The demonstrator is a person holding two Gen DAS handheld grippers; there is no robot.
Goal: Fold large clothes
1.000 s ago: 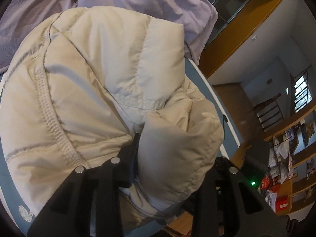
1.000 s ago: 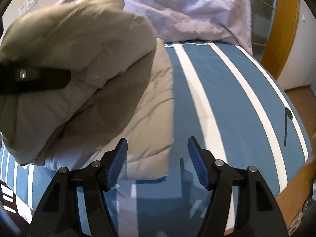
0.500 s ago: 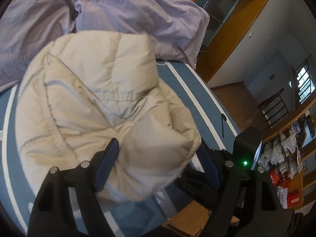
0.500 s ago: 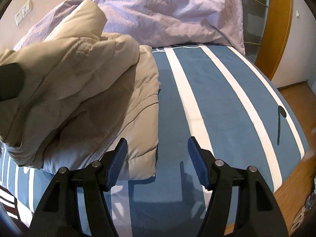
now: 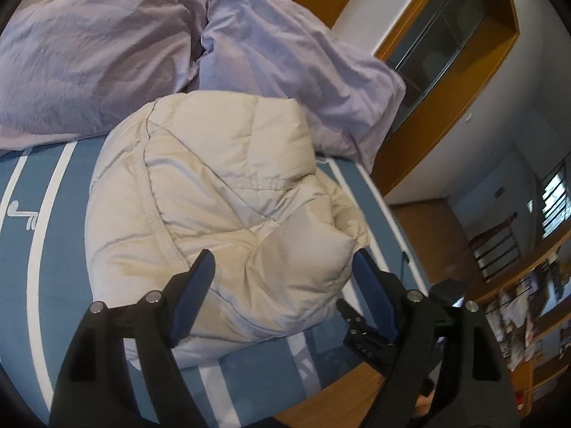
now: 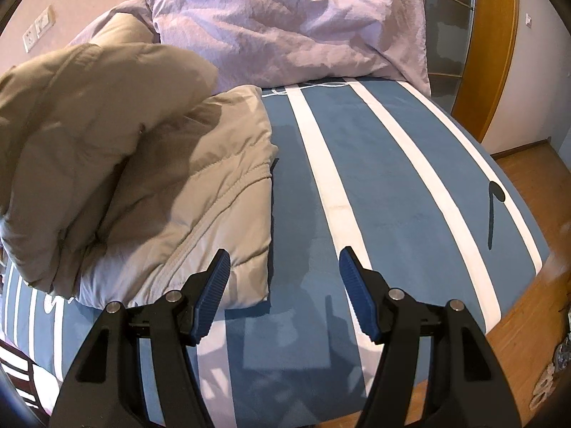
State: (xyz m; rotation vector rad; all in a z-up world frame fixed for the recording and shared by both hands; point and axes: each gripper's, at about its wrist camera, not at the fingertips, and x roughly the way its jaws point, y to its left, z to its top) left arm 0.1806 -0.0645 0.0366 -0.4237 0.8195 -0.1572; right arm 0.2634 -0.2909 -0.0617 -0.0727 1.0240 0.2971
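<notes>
Blue-padded fingers (image 5: 194, 294) of the left gripper (image 5: 282, 292) stand wide apart, holding nothing, with the near bulge of a cream quilted down jacket (image 5: 221, 207) lying between and just beyond them. The right gripper (image 6: 285, 285) hangs over the bed with its fingers (image 6: 214, 289) equally wide and empty, the left pad just above the jacket's lower corner, the right pad over bare bedding.

The jacket sits folded into a puffy bundle on a blue bedspread with white stripes (image 6: 374, 178), its upper flap doubled over the flatter layer beneath and billowing rather than lying flat. Its far edge touches two crumpled lilac pillows (image 5: 150, 53) at the head of the bed; a wooden floor (image 6: 528, 164) shows beyond the mattress edge.

The fold looks laid but unsettled. To finish it well, the person would probably press the flap down with open fingers, working from the centre toward the edges so trapped air escapes, then square the loose corner nearest the right gripper. Slick padded fabric is likely to spring back or slide, so slow, flat pressure should serve better than a pinch.
</notes>
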